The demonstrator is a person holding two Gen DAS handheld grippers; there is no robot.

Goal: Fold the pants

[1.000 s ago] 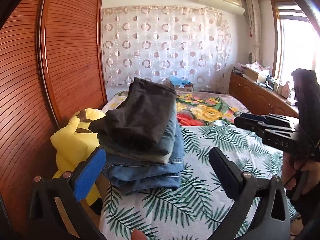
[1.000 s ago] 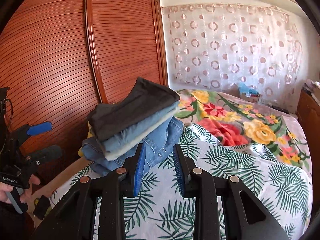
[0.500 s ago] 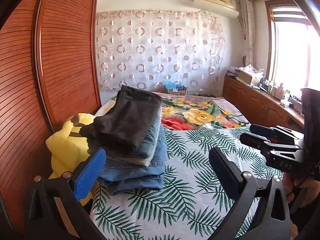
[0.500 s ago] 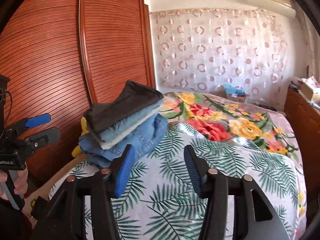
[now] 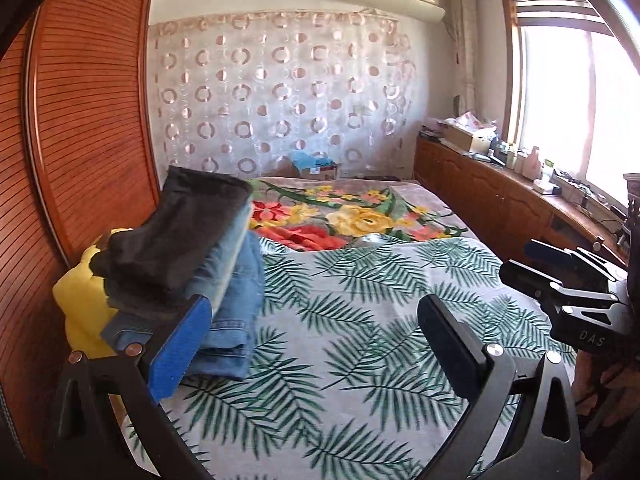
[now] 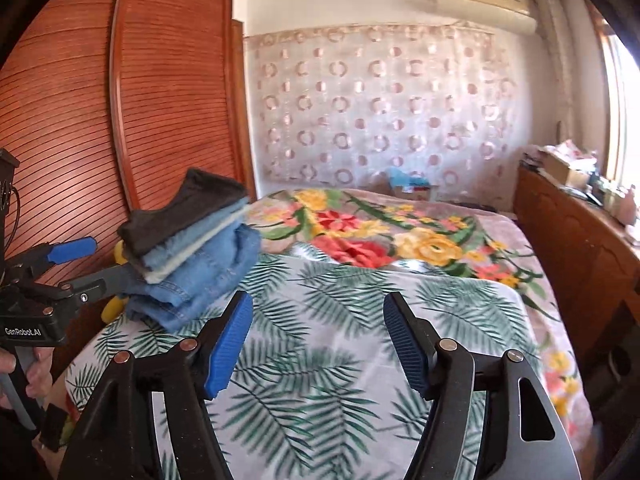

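Note:
A stack of folded pants (image 5: 188,268) lies at the left edge of the bed: dark grey on top, pale blue in the middle, blue jeans at the bottom. It also shows in the right wrist view (image 6: 192,252). My left gripper (image 5: 316,344) is open and empty, just right of the stack, above the bed. My right gripper (image 6: 320,340) is open and empty over the leaf-print sheet (image 6: 320,360). The right gripper shows at the right of the left wrist view (image 5: 560,276); the left one shows at the left of the right wrist view (image 6: 64,268).
A yellow plush toy (image 5: 80,300) sits beside the stack against the wooden wardrobe (image 5: 80,140). A floral blanket (image 5: 352,216) covers the far half of the bed. A wooden cabinet (image 5: 500,196) with clutter runs along the right under the window.
Both grippers have drawn back from the stack and lifted. The right gripper's jaws have opened from nearly closed to wide. The stack has not moved.

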